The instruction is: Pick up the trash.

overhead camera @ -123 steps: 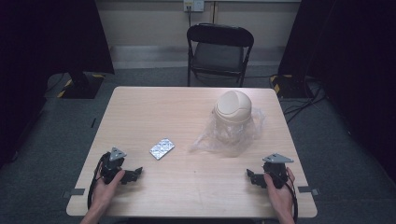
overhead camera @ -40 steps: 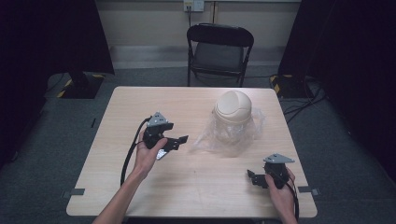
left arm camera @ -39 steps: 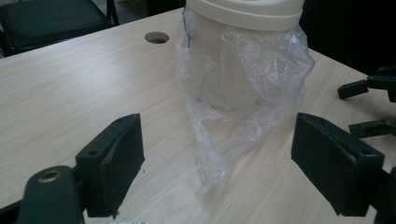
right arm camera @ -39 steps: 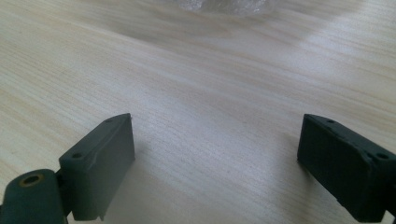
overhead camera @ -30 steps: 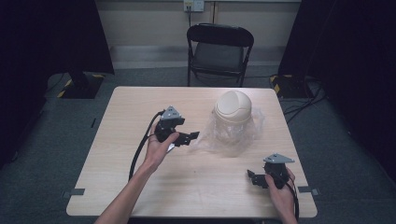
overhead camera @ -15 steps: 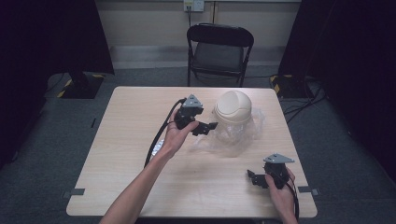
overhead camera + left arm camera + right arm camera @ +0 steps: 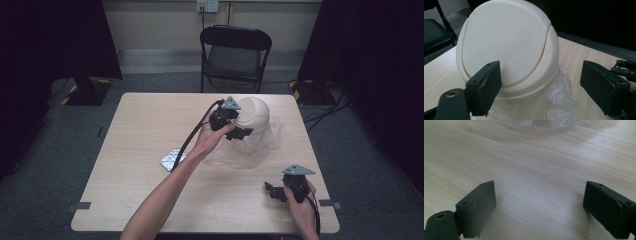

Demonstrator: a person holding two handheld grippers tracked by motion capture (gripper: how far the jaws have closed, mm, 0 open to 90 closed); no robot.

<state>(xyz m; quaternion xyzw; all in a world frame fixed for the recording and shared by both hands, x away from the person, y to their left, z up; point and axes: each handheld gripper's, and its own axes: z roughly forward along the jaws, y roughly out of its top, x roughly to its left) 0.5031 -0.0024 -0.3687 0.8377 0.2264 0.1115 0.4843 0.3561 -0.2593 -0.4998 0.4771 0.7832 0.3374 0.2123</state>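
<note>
- Right gripper, nearest us on the table's near right: in its own view we see the jaws spread wide over bare wood, nothing between them.
- Blister pack, flat on the table left of centre, partly crossed by the left gripper's cable and the forearm; we cannot make out its contents.
- Left gripper, held up against the left side of the bin: in its own view we see the jaws parted, pointed at the lower edge of the dome, one pad in front of the lid and the other off to the side. We cannot tell whether either pad touches it.
- Cream bin with a domed swing lid, standing far right of centre, its lower part wrapped in crumpled clear plastic bag. With the flap down, we cannot see inside.
- Folding chair, beyond the far edge.
</note>
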